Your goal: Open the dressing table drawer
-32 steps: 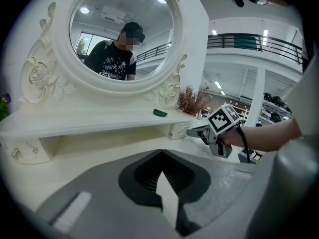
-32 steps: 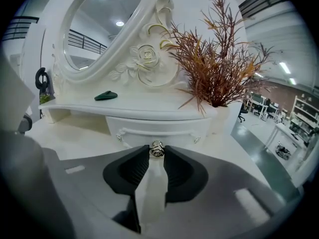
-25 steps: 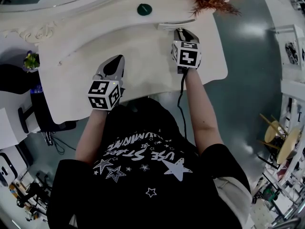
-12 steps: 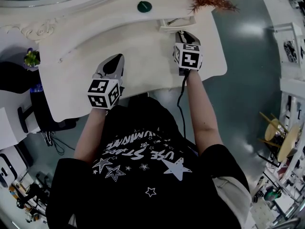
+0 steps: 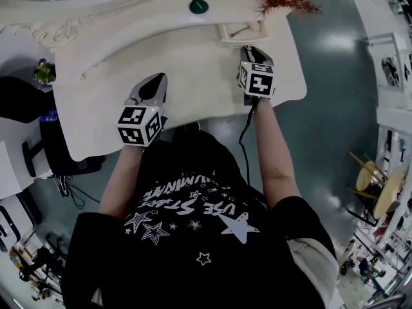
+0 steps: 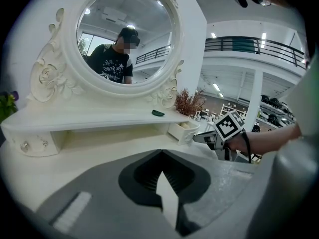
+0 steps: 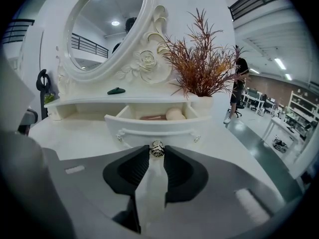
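The small white drawer (image 7: 155, 125) of the dressing table (image 5: 193, 76) stands pulled out under the shelf at the right; inside lie a brush and a pinkish item. My right gripper (image 7: 157, 152) is shut on the drawer's crystal knob (image 7: 157, 148). From the head view the drawer (image 5: 243, 31) shows open just beyond the right gripper (image 5: 252, 51). My left gripper (image 5: 152, 87) hovers over the tabletop's front left, jaws shut with nothing between them. In the left gripper view, the open drawer (image 6: 183, 131) and the right gripper (image 6: 209, 138) appear at the right.
An oval mirror (image 6: 124, 36) in a carved frame backs the table. A dried reddish plant (image 7: 202, 63) stands in a pot at the right end of the shelf. A dark green dish (image 5: 198, 6) lies on the shelf. A second small drawer (image 6: 32, 144) sits at the left.
The right gripper has drawn back toward me with the knob, and the drawer has slid out from nearly closed to well open. The left gripper has stayed put.
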Tool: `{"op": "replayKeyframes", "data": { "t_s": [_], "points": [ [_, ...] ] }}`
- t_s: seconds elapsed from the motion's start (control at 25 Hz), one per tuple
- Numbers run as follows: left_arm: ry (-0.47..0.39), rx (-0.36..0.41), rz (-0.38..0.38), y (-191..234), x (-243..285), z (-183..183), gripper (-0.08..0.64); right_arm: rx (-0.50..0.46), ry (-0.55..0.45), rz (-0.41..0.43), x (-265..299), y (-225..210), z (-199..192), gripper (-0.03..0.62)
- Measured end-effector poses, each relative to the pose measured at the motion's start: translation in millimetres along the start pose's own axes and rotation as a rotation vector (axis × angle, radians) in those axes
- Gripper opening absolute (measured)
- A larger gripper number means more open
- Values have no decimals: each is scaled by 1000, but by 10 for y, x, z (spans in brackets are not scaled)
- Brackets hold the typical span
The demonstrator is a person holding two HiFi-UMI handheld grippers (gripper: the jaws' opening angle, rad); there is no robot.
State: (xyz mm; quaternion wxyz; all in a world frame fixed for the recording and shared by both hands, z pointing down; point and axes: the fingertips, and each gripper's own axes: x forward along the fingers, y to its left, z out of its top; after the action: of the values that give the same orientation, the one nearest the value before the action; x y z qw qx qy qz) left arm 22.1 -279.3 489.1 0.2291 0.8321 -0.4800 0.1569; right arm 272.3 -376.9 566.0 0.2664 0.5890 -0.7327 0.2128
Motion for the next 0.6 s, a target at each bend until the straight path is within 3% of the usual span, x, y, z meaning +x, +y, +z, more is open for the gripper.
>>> {"op": "replayKeyframes", "data": {
  "t_s": [0.6],
  "points": [
    [0, 7, -23, -9, -57, -31, 2, 8, -40, -7, -103, 2, -33, 124]
  ]
}}
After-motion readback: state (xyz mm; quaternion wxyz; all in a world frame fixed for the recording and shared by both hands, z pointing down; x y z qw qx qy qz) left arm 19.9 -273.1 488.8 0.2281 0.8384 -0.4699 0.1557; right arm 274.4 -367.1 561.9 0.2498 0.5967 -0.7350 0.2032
